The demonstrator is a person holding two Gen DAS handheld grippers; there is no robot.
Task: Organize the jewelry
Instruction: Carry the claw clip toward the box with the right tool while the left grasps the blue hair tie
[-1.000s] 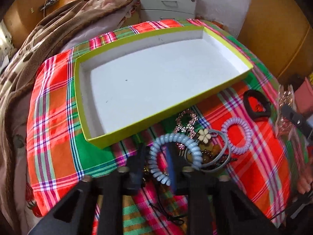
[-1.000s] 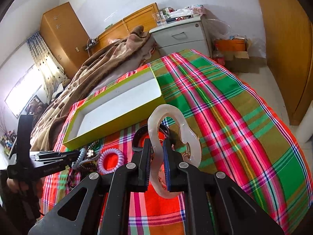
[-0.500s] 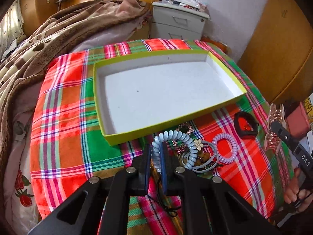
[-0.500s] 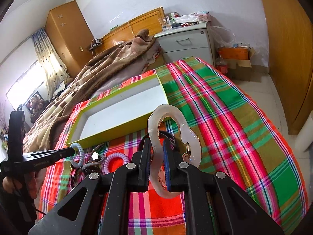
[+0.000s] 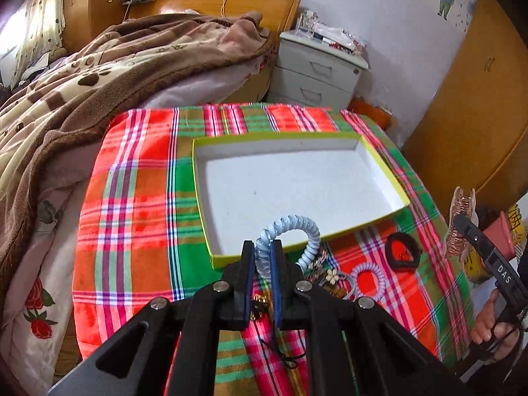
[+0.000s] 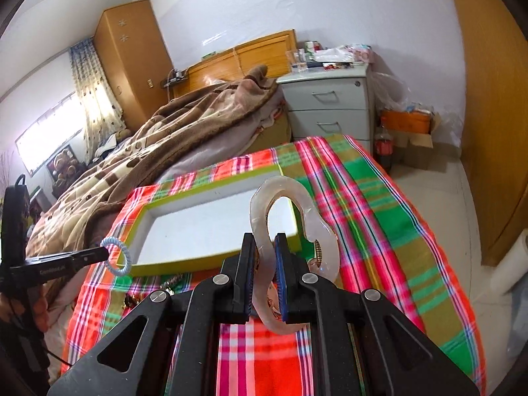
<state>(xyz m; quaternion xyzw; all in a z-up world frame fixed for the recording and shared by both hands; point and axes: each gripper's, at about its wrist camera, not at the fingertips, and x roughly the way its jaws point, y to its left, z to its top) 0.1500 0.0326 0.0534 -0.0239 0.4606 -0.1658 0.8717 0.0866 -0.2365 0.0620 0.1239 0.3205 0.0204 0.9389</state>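
Left wrist view: the left gripper [image 5: 262, 257] is clamped on a pale blue coil tie [image 5: 290, 234], which loops up from between the fingers and hangs over the near edge of the box [image 5: 386, 171]. The box is a shallow open tray with a white inside and yellow-green walls, lying on a red, green and pink plaid cloth [image 5: 132, 204]. On the cloth just near of the box lies a small heap of jewelry [image 5: 325, 269], with a cream flower piece [image 5: 332, 276], grey ties [image 5: 349, 285], a lilac coil tie [image 5: 368, 279] and, further right, a black clip [image 5: 403, 251]. A thin black cord [image 5: 280, 353] lies on the cloth beside the gripper's finger.

At the right edge the right gripper [image 5: 462, 227] shows from the side, closed on a translucent pinkish claw clip [image 5: 460, 224] held above the cloth, off the box's right side. The right wrist view shows the same grip [image 6: 264, 260]: both pads press one loop of the clip [image 6: 297, 224], its spring visible to the right. From here the blue tie [image 6: 115, 255] hangs at the box's [image 6: 211, 262] near left corner.

Beyond the cloth lie a brown blanket [image 5: 99, 76], a wooden headboard [image 5: 231, 3] and a grey drawer unit [image 5: 316, 72].
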